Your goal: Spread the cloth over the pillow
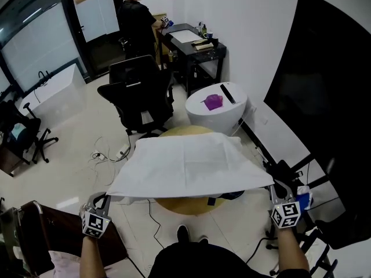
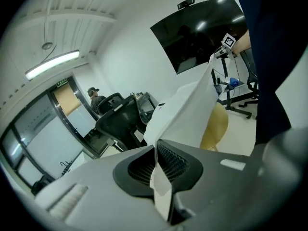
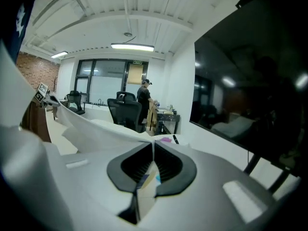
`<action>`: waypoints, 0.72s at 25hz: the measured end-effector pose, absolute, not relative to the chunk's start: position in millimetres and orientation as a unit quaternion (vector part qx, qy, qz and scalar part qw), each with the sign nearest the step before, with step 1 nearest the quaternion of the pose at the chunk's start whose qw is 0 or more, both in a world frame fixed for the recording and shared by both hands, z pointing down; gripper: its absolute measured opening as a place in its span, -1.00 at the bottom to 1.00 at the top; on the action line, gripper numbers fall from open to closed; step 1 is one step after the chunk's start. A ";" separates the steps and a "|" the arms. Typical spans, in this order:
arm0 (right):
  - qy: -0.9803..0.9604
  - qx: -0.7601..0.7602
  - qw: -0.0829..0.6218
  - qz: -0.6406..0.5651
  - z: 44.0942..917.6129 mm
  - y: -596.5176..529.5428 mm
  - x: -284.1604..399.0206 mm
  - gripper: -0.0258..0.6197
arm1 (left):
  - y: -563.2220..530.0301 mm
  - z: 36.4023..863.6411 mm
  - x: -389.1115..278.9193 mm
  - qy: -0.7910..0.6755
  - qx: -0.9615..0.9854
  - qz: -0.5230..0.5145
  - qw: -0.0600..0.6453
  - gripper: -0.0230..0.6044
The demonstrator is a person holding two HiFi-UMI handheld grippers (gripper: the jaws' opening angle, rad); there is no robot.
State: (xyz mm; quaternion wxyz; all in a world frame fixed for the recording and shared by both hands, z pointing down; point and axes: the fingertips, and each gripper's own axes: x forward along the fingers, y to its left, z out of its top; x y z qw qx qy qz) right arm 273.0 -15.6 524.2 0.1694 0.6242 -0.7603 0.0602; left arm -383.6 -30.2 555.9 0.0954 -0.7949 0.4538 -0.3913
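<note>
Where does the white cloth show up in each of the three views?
Head view: the white cloth spans the centre, stretched flat.
Left gripper view: it rises from the jaws toward the upper right.
Right gripper view: it runs from the jaws toward the left.
Shared landmark: the black office chair, in all three.

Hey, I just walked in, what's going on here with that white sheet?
A person is working with a two-jaw gripper in each hand. The left gripper and the right gripper are each shut on a near corner of a white cloth. They hold it stretched wide above a round yellow pillow on the floor. The near edge is lifted off the pillow, so the cloth is not yet laid down. Another person stands at a desk in the background.
</note>
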 end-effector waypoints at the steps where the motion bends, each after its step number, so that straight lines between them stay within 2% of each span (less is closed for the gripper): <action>1: -0.761 0.622 0.172 0.065 532.1 -9.7 272.3 -0.87 | -23.4 565.1 -384.5 0.452 -0.795 -0.395 0.086 -0.92; 11: -0.749 0.595 0.254 0.143 653.2 46.2 267.9 -0.86 | 27.8 673.0 -385.0 0.413 -0.795 -0.444 -0.011 -0.91; 14: -0.746 0.583 0.278 0.163 681.9 55.2 269.7 -0.83 | 38.5 700.7 -383.7 0.403 -0.793 -0.455 -0.047 -0.82; 16: -0.746 0.578 0.283 0.172 690.4 56.9 268.6 -0.76 | 43.2 708.7 -380.5 0.398 -0.792 -0.459 -0.063 -0.71; 18: -0.747 0.575 0.284 0.175 692.4 57.0 266.7 -0.58 | 44.7 709.5 -378.2 0.400 -0.789 -0.460 -0.069 -0.61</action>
